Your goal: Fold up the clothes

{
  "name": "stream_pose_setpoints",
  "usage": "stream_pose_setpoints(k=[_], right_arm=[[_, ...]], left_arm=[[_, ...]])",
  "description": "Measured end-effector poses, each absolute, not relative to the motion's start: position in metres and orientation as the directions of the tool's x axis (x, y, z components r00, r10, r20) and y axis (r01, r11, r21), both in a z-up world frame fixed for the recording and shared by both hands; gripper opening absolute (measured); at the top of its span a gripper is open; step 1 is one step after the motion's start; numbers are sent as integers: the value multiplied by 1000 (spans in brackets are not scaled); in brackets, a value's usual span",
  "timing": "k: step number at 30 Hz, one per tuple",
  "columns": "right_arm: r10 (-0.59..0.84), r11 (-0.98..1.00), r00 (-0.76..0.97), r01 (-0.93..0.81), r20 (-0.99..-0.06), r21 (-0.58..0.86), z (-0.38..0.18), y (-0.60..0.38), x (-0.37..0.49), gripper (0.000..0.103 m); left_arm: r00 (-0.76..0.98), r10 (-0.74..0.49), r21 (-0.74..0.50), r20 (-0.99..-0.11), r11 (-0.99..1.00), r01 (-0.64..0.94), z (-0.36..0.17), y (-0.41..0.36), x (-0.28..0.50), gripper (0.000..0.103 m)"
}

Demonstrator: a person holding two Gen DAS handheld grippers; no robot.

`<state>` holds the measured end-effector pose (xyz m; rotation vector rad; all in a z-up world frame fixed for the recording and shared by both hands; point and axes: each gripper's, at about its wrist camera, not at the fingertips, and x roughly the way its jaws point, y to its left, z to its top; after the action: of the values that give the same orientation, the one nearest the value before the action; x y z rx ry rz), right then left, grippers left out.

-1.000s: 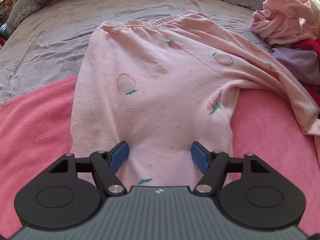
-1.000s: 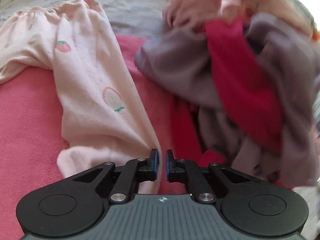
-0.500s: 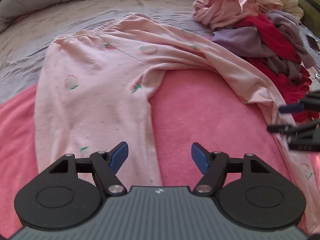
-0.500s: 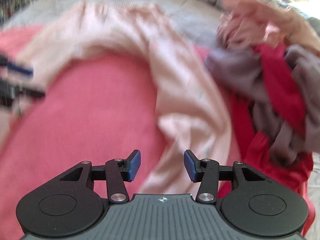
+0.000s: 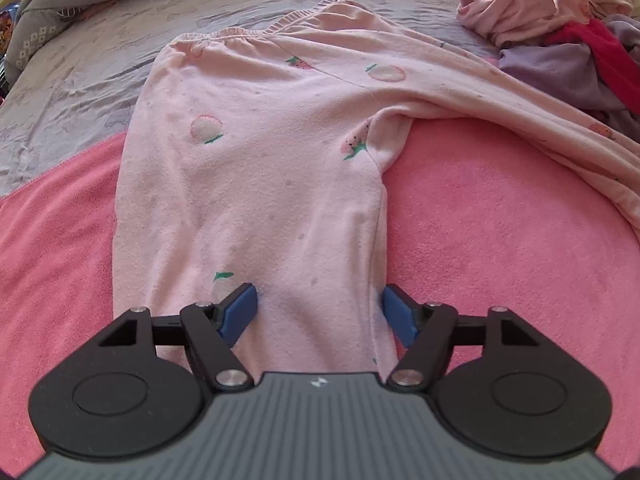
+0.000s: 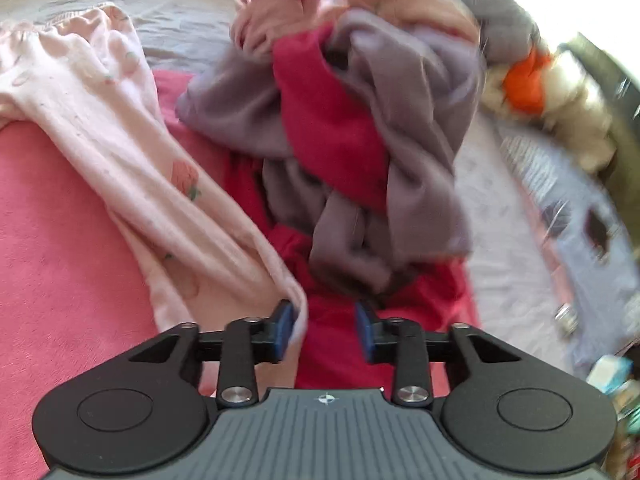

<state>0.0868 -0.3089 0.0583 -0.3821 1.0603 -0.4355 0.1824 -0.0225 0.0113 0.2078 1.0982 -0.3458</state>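
Pink strawberry-print pajama pants (image 5: 256,184) lie flat on pink towel (image 5: 500,240) on bed. Left gripper (image 5: 318,312) tilts steeply down, jaws open astride one leg. Right gripper (image 6: 324,328) angled down, jaws opening beside other leg's cuff, nothing held

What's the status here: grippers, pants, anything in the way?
Left gripper open over one leg. Right gripper opening, other leg's cuff at its left finger. Pink pants flat, legs spread, unfolded. Clothes pile crowds the right leg.
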Motion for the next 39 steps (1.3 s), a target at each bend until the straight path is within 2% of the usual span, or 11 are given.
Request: stream_pose_setpoints(k=[3,5,8,10,11,17,22,26,29,34,39], right_arm=[[-471,856,548,94,-691,-509,69,-281,79,40],[-355,895,598,-5,-718,-446,75,-265,77,39],[-278,900,560,-133,-781,-416,58,-242,80,29],[-269,910,516,-140,-813,-390,41,-240,89,14],[-270,917,487,-133,-831,-376,32,-241,96,13],[-256,946,439,-68,-861,-316,25,-256,117,9],[-272,914,418,-170,-867,-369,16,-246,127,13],[-219,930,396,-191,-892,-313,22,-245,131,3],[-217,921,391,-222,-895,-320,25,-241,126,2],[-35,957,376,-253,-926,-139,62,-231,109,2],[8,918,409,-364,-913,-155,71,-211,96,5]], left_arm=[[408,-172,-12,-897,931,365,11,-22,183,72],[410,-170,-9,-896,930,366,11,-22,183,72],[411,-169,-7,-896,931,366,11,-22,182,72],[409,-173,-16,-896,933,360,12,-20,183,72],[408,-175,-20,-896,934,357,12,-18,183,73],[406,-181,-32,-896,937,348,14,-7,178,73],[402,-180,-40,-898,942,333,15,0,175,73],[399,-179,-41,-900,943,330,16,0,174,73],[397,-184,-49,-899,944,325,17,1,173,73],[386,-211,-94,-898,949,300,19,9,174,73],[384,-206,-91,-900,950,299,19,8,174,73]])
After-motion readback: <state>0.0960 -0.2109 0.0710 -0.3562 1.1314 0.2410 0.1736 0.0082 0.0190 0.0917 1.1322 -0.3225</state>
